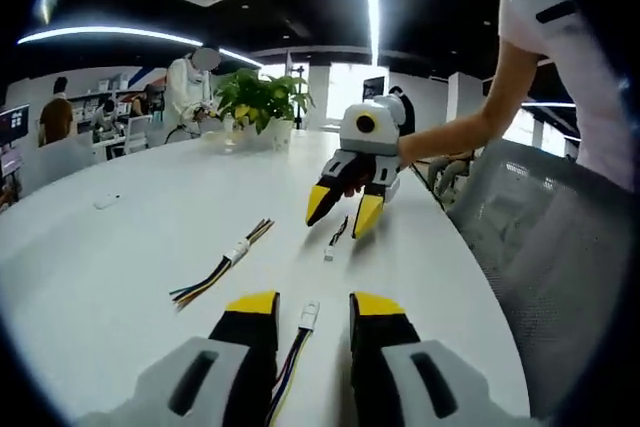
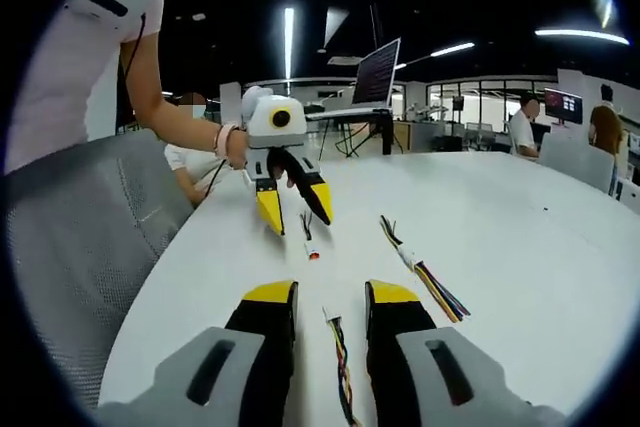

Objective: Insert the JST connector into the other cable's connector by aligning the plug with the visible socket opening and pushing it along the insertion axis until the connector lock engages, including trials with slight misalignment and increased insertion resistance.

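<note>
Both grippers faced each other over the white table, jaws apart, each with a cable end lying before it.

In the left gripper view, my left gripper [image 1: 312, 309] stood open at the bottom, and a cable with a white connector [image 1: 309, 315] lay on the table between its jaws, untouched as far as I could tell. My right gripper [image 1: 343, 215] hung at centre frame, open, above a short black cable [image 1: 333, 239]. A third joined cable [image 1: 222, 265] lay centre left, with bare table [image 1: 120, 247] all around it. The table edge curved down the right, just beside a mesh chair [image 1: 560, 247]. In the right gripper view, my right gripper [image 2: 330, 299] straddled a multicoloured cable [image 2: 340, 362]; broad open tabletop stretched to the right.
</note>
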### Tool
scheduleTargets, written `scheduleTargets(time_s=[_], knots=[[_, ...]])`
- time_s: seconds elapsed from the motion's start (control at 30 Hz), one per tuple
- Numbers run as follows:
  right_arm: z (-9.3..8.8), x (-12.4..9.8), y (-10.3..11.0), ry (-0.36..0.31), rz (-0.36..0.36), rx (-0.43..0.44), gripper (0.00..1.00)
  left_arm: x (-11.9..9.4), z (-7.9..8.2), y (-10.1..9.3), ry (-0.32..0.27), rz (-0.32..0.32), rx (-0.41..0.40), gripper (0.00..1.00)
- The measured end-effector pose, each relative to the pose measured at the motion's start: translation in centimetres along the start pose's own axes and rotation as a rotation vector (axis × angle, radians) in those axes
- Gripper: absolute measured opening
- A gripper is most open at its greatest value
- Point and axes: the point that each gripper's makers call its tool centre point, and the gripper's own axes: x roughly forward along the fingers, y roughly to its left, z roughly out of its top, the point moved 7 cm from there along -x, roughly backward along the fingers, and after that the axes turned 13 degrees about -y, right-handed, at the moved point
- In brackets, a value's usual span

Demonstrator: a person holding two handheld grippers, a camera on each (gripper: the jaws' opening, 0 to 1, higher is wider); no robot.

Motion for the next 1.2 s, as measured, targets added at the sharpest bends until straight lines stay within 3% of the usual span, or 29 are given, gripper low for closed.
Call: scheduleTargets(time_s=[0.57,0.93,1.2], knots=[[-2.0,-0.2,-0.2,0.039,0.011,0.019,0.18,0.3,-1.8,0.1,0.029,-0.024,-0.028,0.16],[-2.4,0.0,-0.5,0.020,0.020,0.001,0.09,0.4,-2.1,0.6,0.005,-0.034,0.001,0.11],[-2.7,-0.2,-0.9,0.012,0.016,-0.019,0.04,0.2,-2.4,1.2,-0.010,-0.011,0.019,0.02]])
